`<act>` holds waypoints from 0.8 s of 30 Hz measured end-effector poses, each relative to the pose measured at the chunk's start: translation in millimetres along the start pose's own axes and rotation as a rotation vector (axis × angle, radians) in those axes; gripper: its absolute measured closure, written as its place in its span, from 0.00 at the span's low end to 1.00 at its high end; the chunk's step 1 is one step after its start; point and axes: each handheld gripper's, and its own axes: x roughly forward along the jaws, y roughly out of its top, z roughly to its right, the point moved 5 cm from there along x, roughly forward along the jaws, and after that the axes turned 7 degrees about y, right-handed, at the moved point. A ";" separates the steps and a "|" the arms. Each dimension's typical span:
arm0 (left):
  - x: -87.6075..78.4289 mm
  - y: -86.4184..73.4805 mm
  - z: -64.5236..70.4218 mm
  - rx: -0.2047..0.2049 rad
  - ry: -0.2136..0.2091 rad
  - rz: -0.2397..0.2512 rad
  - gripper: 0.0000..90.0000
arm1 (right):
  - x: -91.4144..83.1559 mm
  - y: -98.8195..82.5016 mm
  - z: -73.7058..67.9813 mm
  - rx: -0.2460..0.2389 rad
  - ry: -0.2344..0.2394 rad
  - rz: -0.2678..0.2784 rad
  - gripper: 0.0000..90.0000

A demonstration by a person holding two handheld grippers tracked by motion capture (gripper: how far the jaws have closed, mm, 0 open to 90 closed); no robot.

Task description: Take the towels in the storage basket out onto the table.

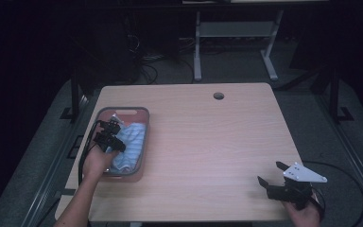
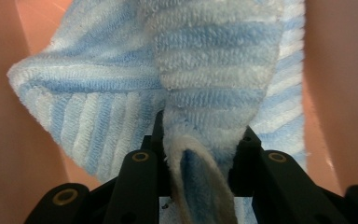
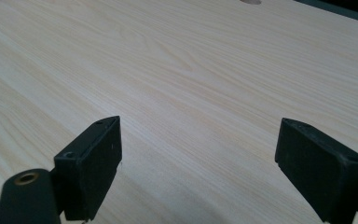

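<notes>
- The towel (image 1: 130, 142) lies in the grey bin (image 1: 142, 111), its long side running from near to far.
- It is fluffy with blue and white stripes.
- The left gripper (image 1: 115, 137) pinches a fold of the towel.
- The right gripper (image 1: 270, 172) has its jaws wide apart over the table (image 1: 208, 142).

High view: dim and underexposed; only the table (image 1: 208, 137) is lit, from above, while the surroundings fall into near black. Shadows are soft. Left gripper view: close-range, towel (image 2: 214, 60) pile sharp at centre, softer at frame edges. Right gripper view: evenly bright, wood grain slightly soft, no glare
</notes>
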 end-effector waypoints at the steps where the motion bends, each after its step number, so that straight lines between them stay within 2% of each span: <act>1: -4.7 -1.1 -1.8 -0.010 -0.027 0.018 0.77 | 0.2 -0.3 0.8 -0.003 -0.002 -0.004 0.16; 4: -13.3 -2.6 -3.3 -0.027 -0.074 0.051 0.78 | 0.1 0.0 1.1 0.005 -0.004 0.000 0.16; 5: -13.3 -2.6 -3.3 -0.027 -0.074 0.051 0.78 | 0.1 0.0 1.1 0.005 -0.004 0.000 0.16; 6: -20.3 -3.6 -5.8 -0.039 -0.092 0.080 0.78 | 0.2 0.0 1.2 -0.001 -0.007 -0.002 0.16; 7: -20.3 -3.6 -5.8 -0.039 -0.092 0.080 0.78 | 0.3 0.0 1.0 -0.003 -0.007 -0.002 0.16; 8: -26.9 -5.0 -8.2 -0.057 -0.115 0.105 0.78 | 0.4 0.0 0.5 0.002 -0.008 -0.001 0.16; 9: -26.9 -5.0 -8.2 -0.057 -0.115 0.105 0.78 | 0.4 0.0 0.5 0.002 -0.008 -0.001 0.16; 11: -35.4 -7.8 -10.3 -0.060 -0.144 0.137 0.78 | 0.6 0.0 0.7 -0.001 -0.010 -0.004 0.16; 19: -53.1 -13.2 -13.9 -0.072 -0.200 0.213 0.78 | 1.1 0.0 1.2 -0.002 -0.014 -0.006 0.16; 21: -55.8 -13.4 -14.9 -0.062 -0.211 0.226 0.78 | 1.2 0.2 0.8 0.002 -0.013 -0.005 0.16; 24: -60.4 -13.4 -18.3 -0.079 -0.224 0.245 0.78 | 1.2 0.6 0.6 0.004 -0.014 -0.005 0.16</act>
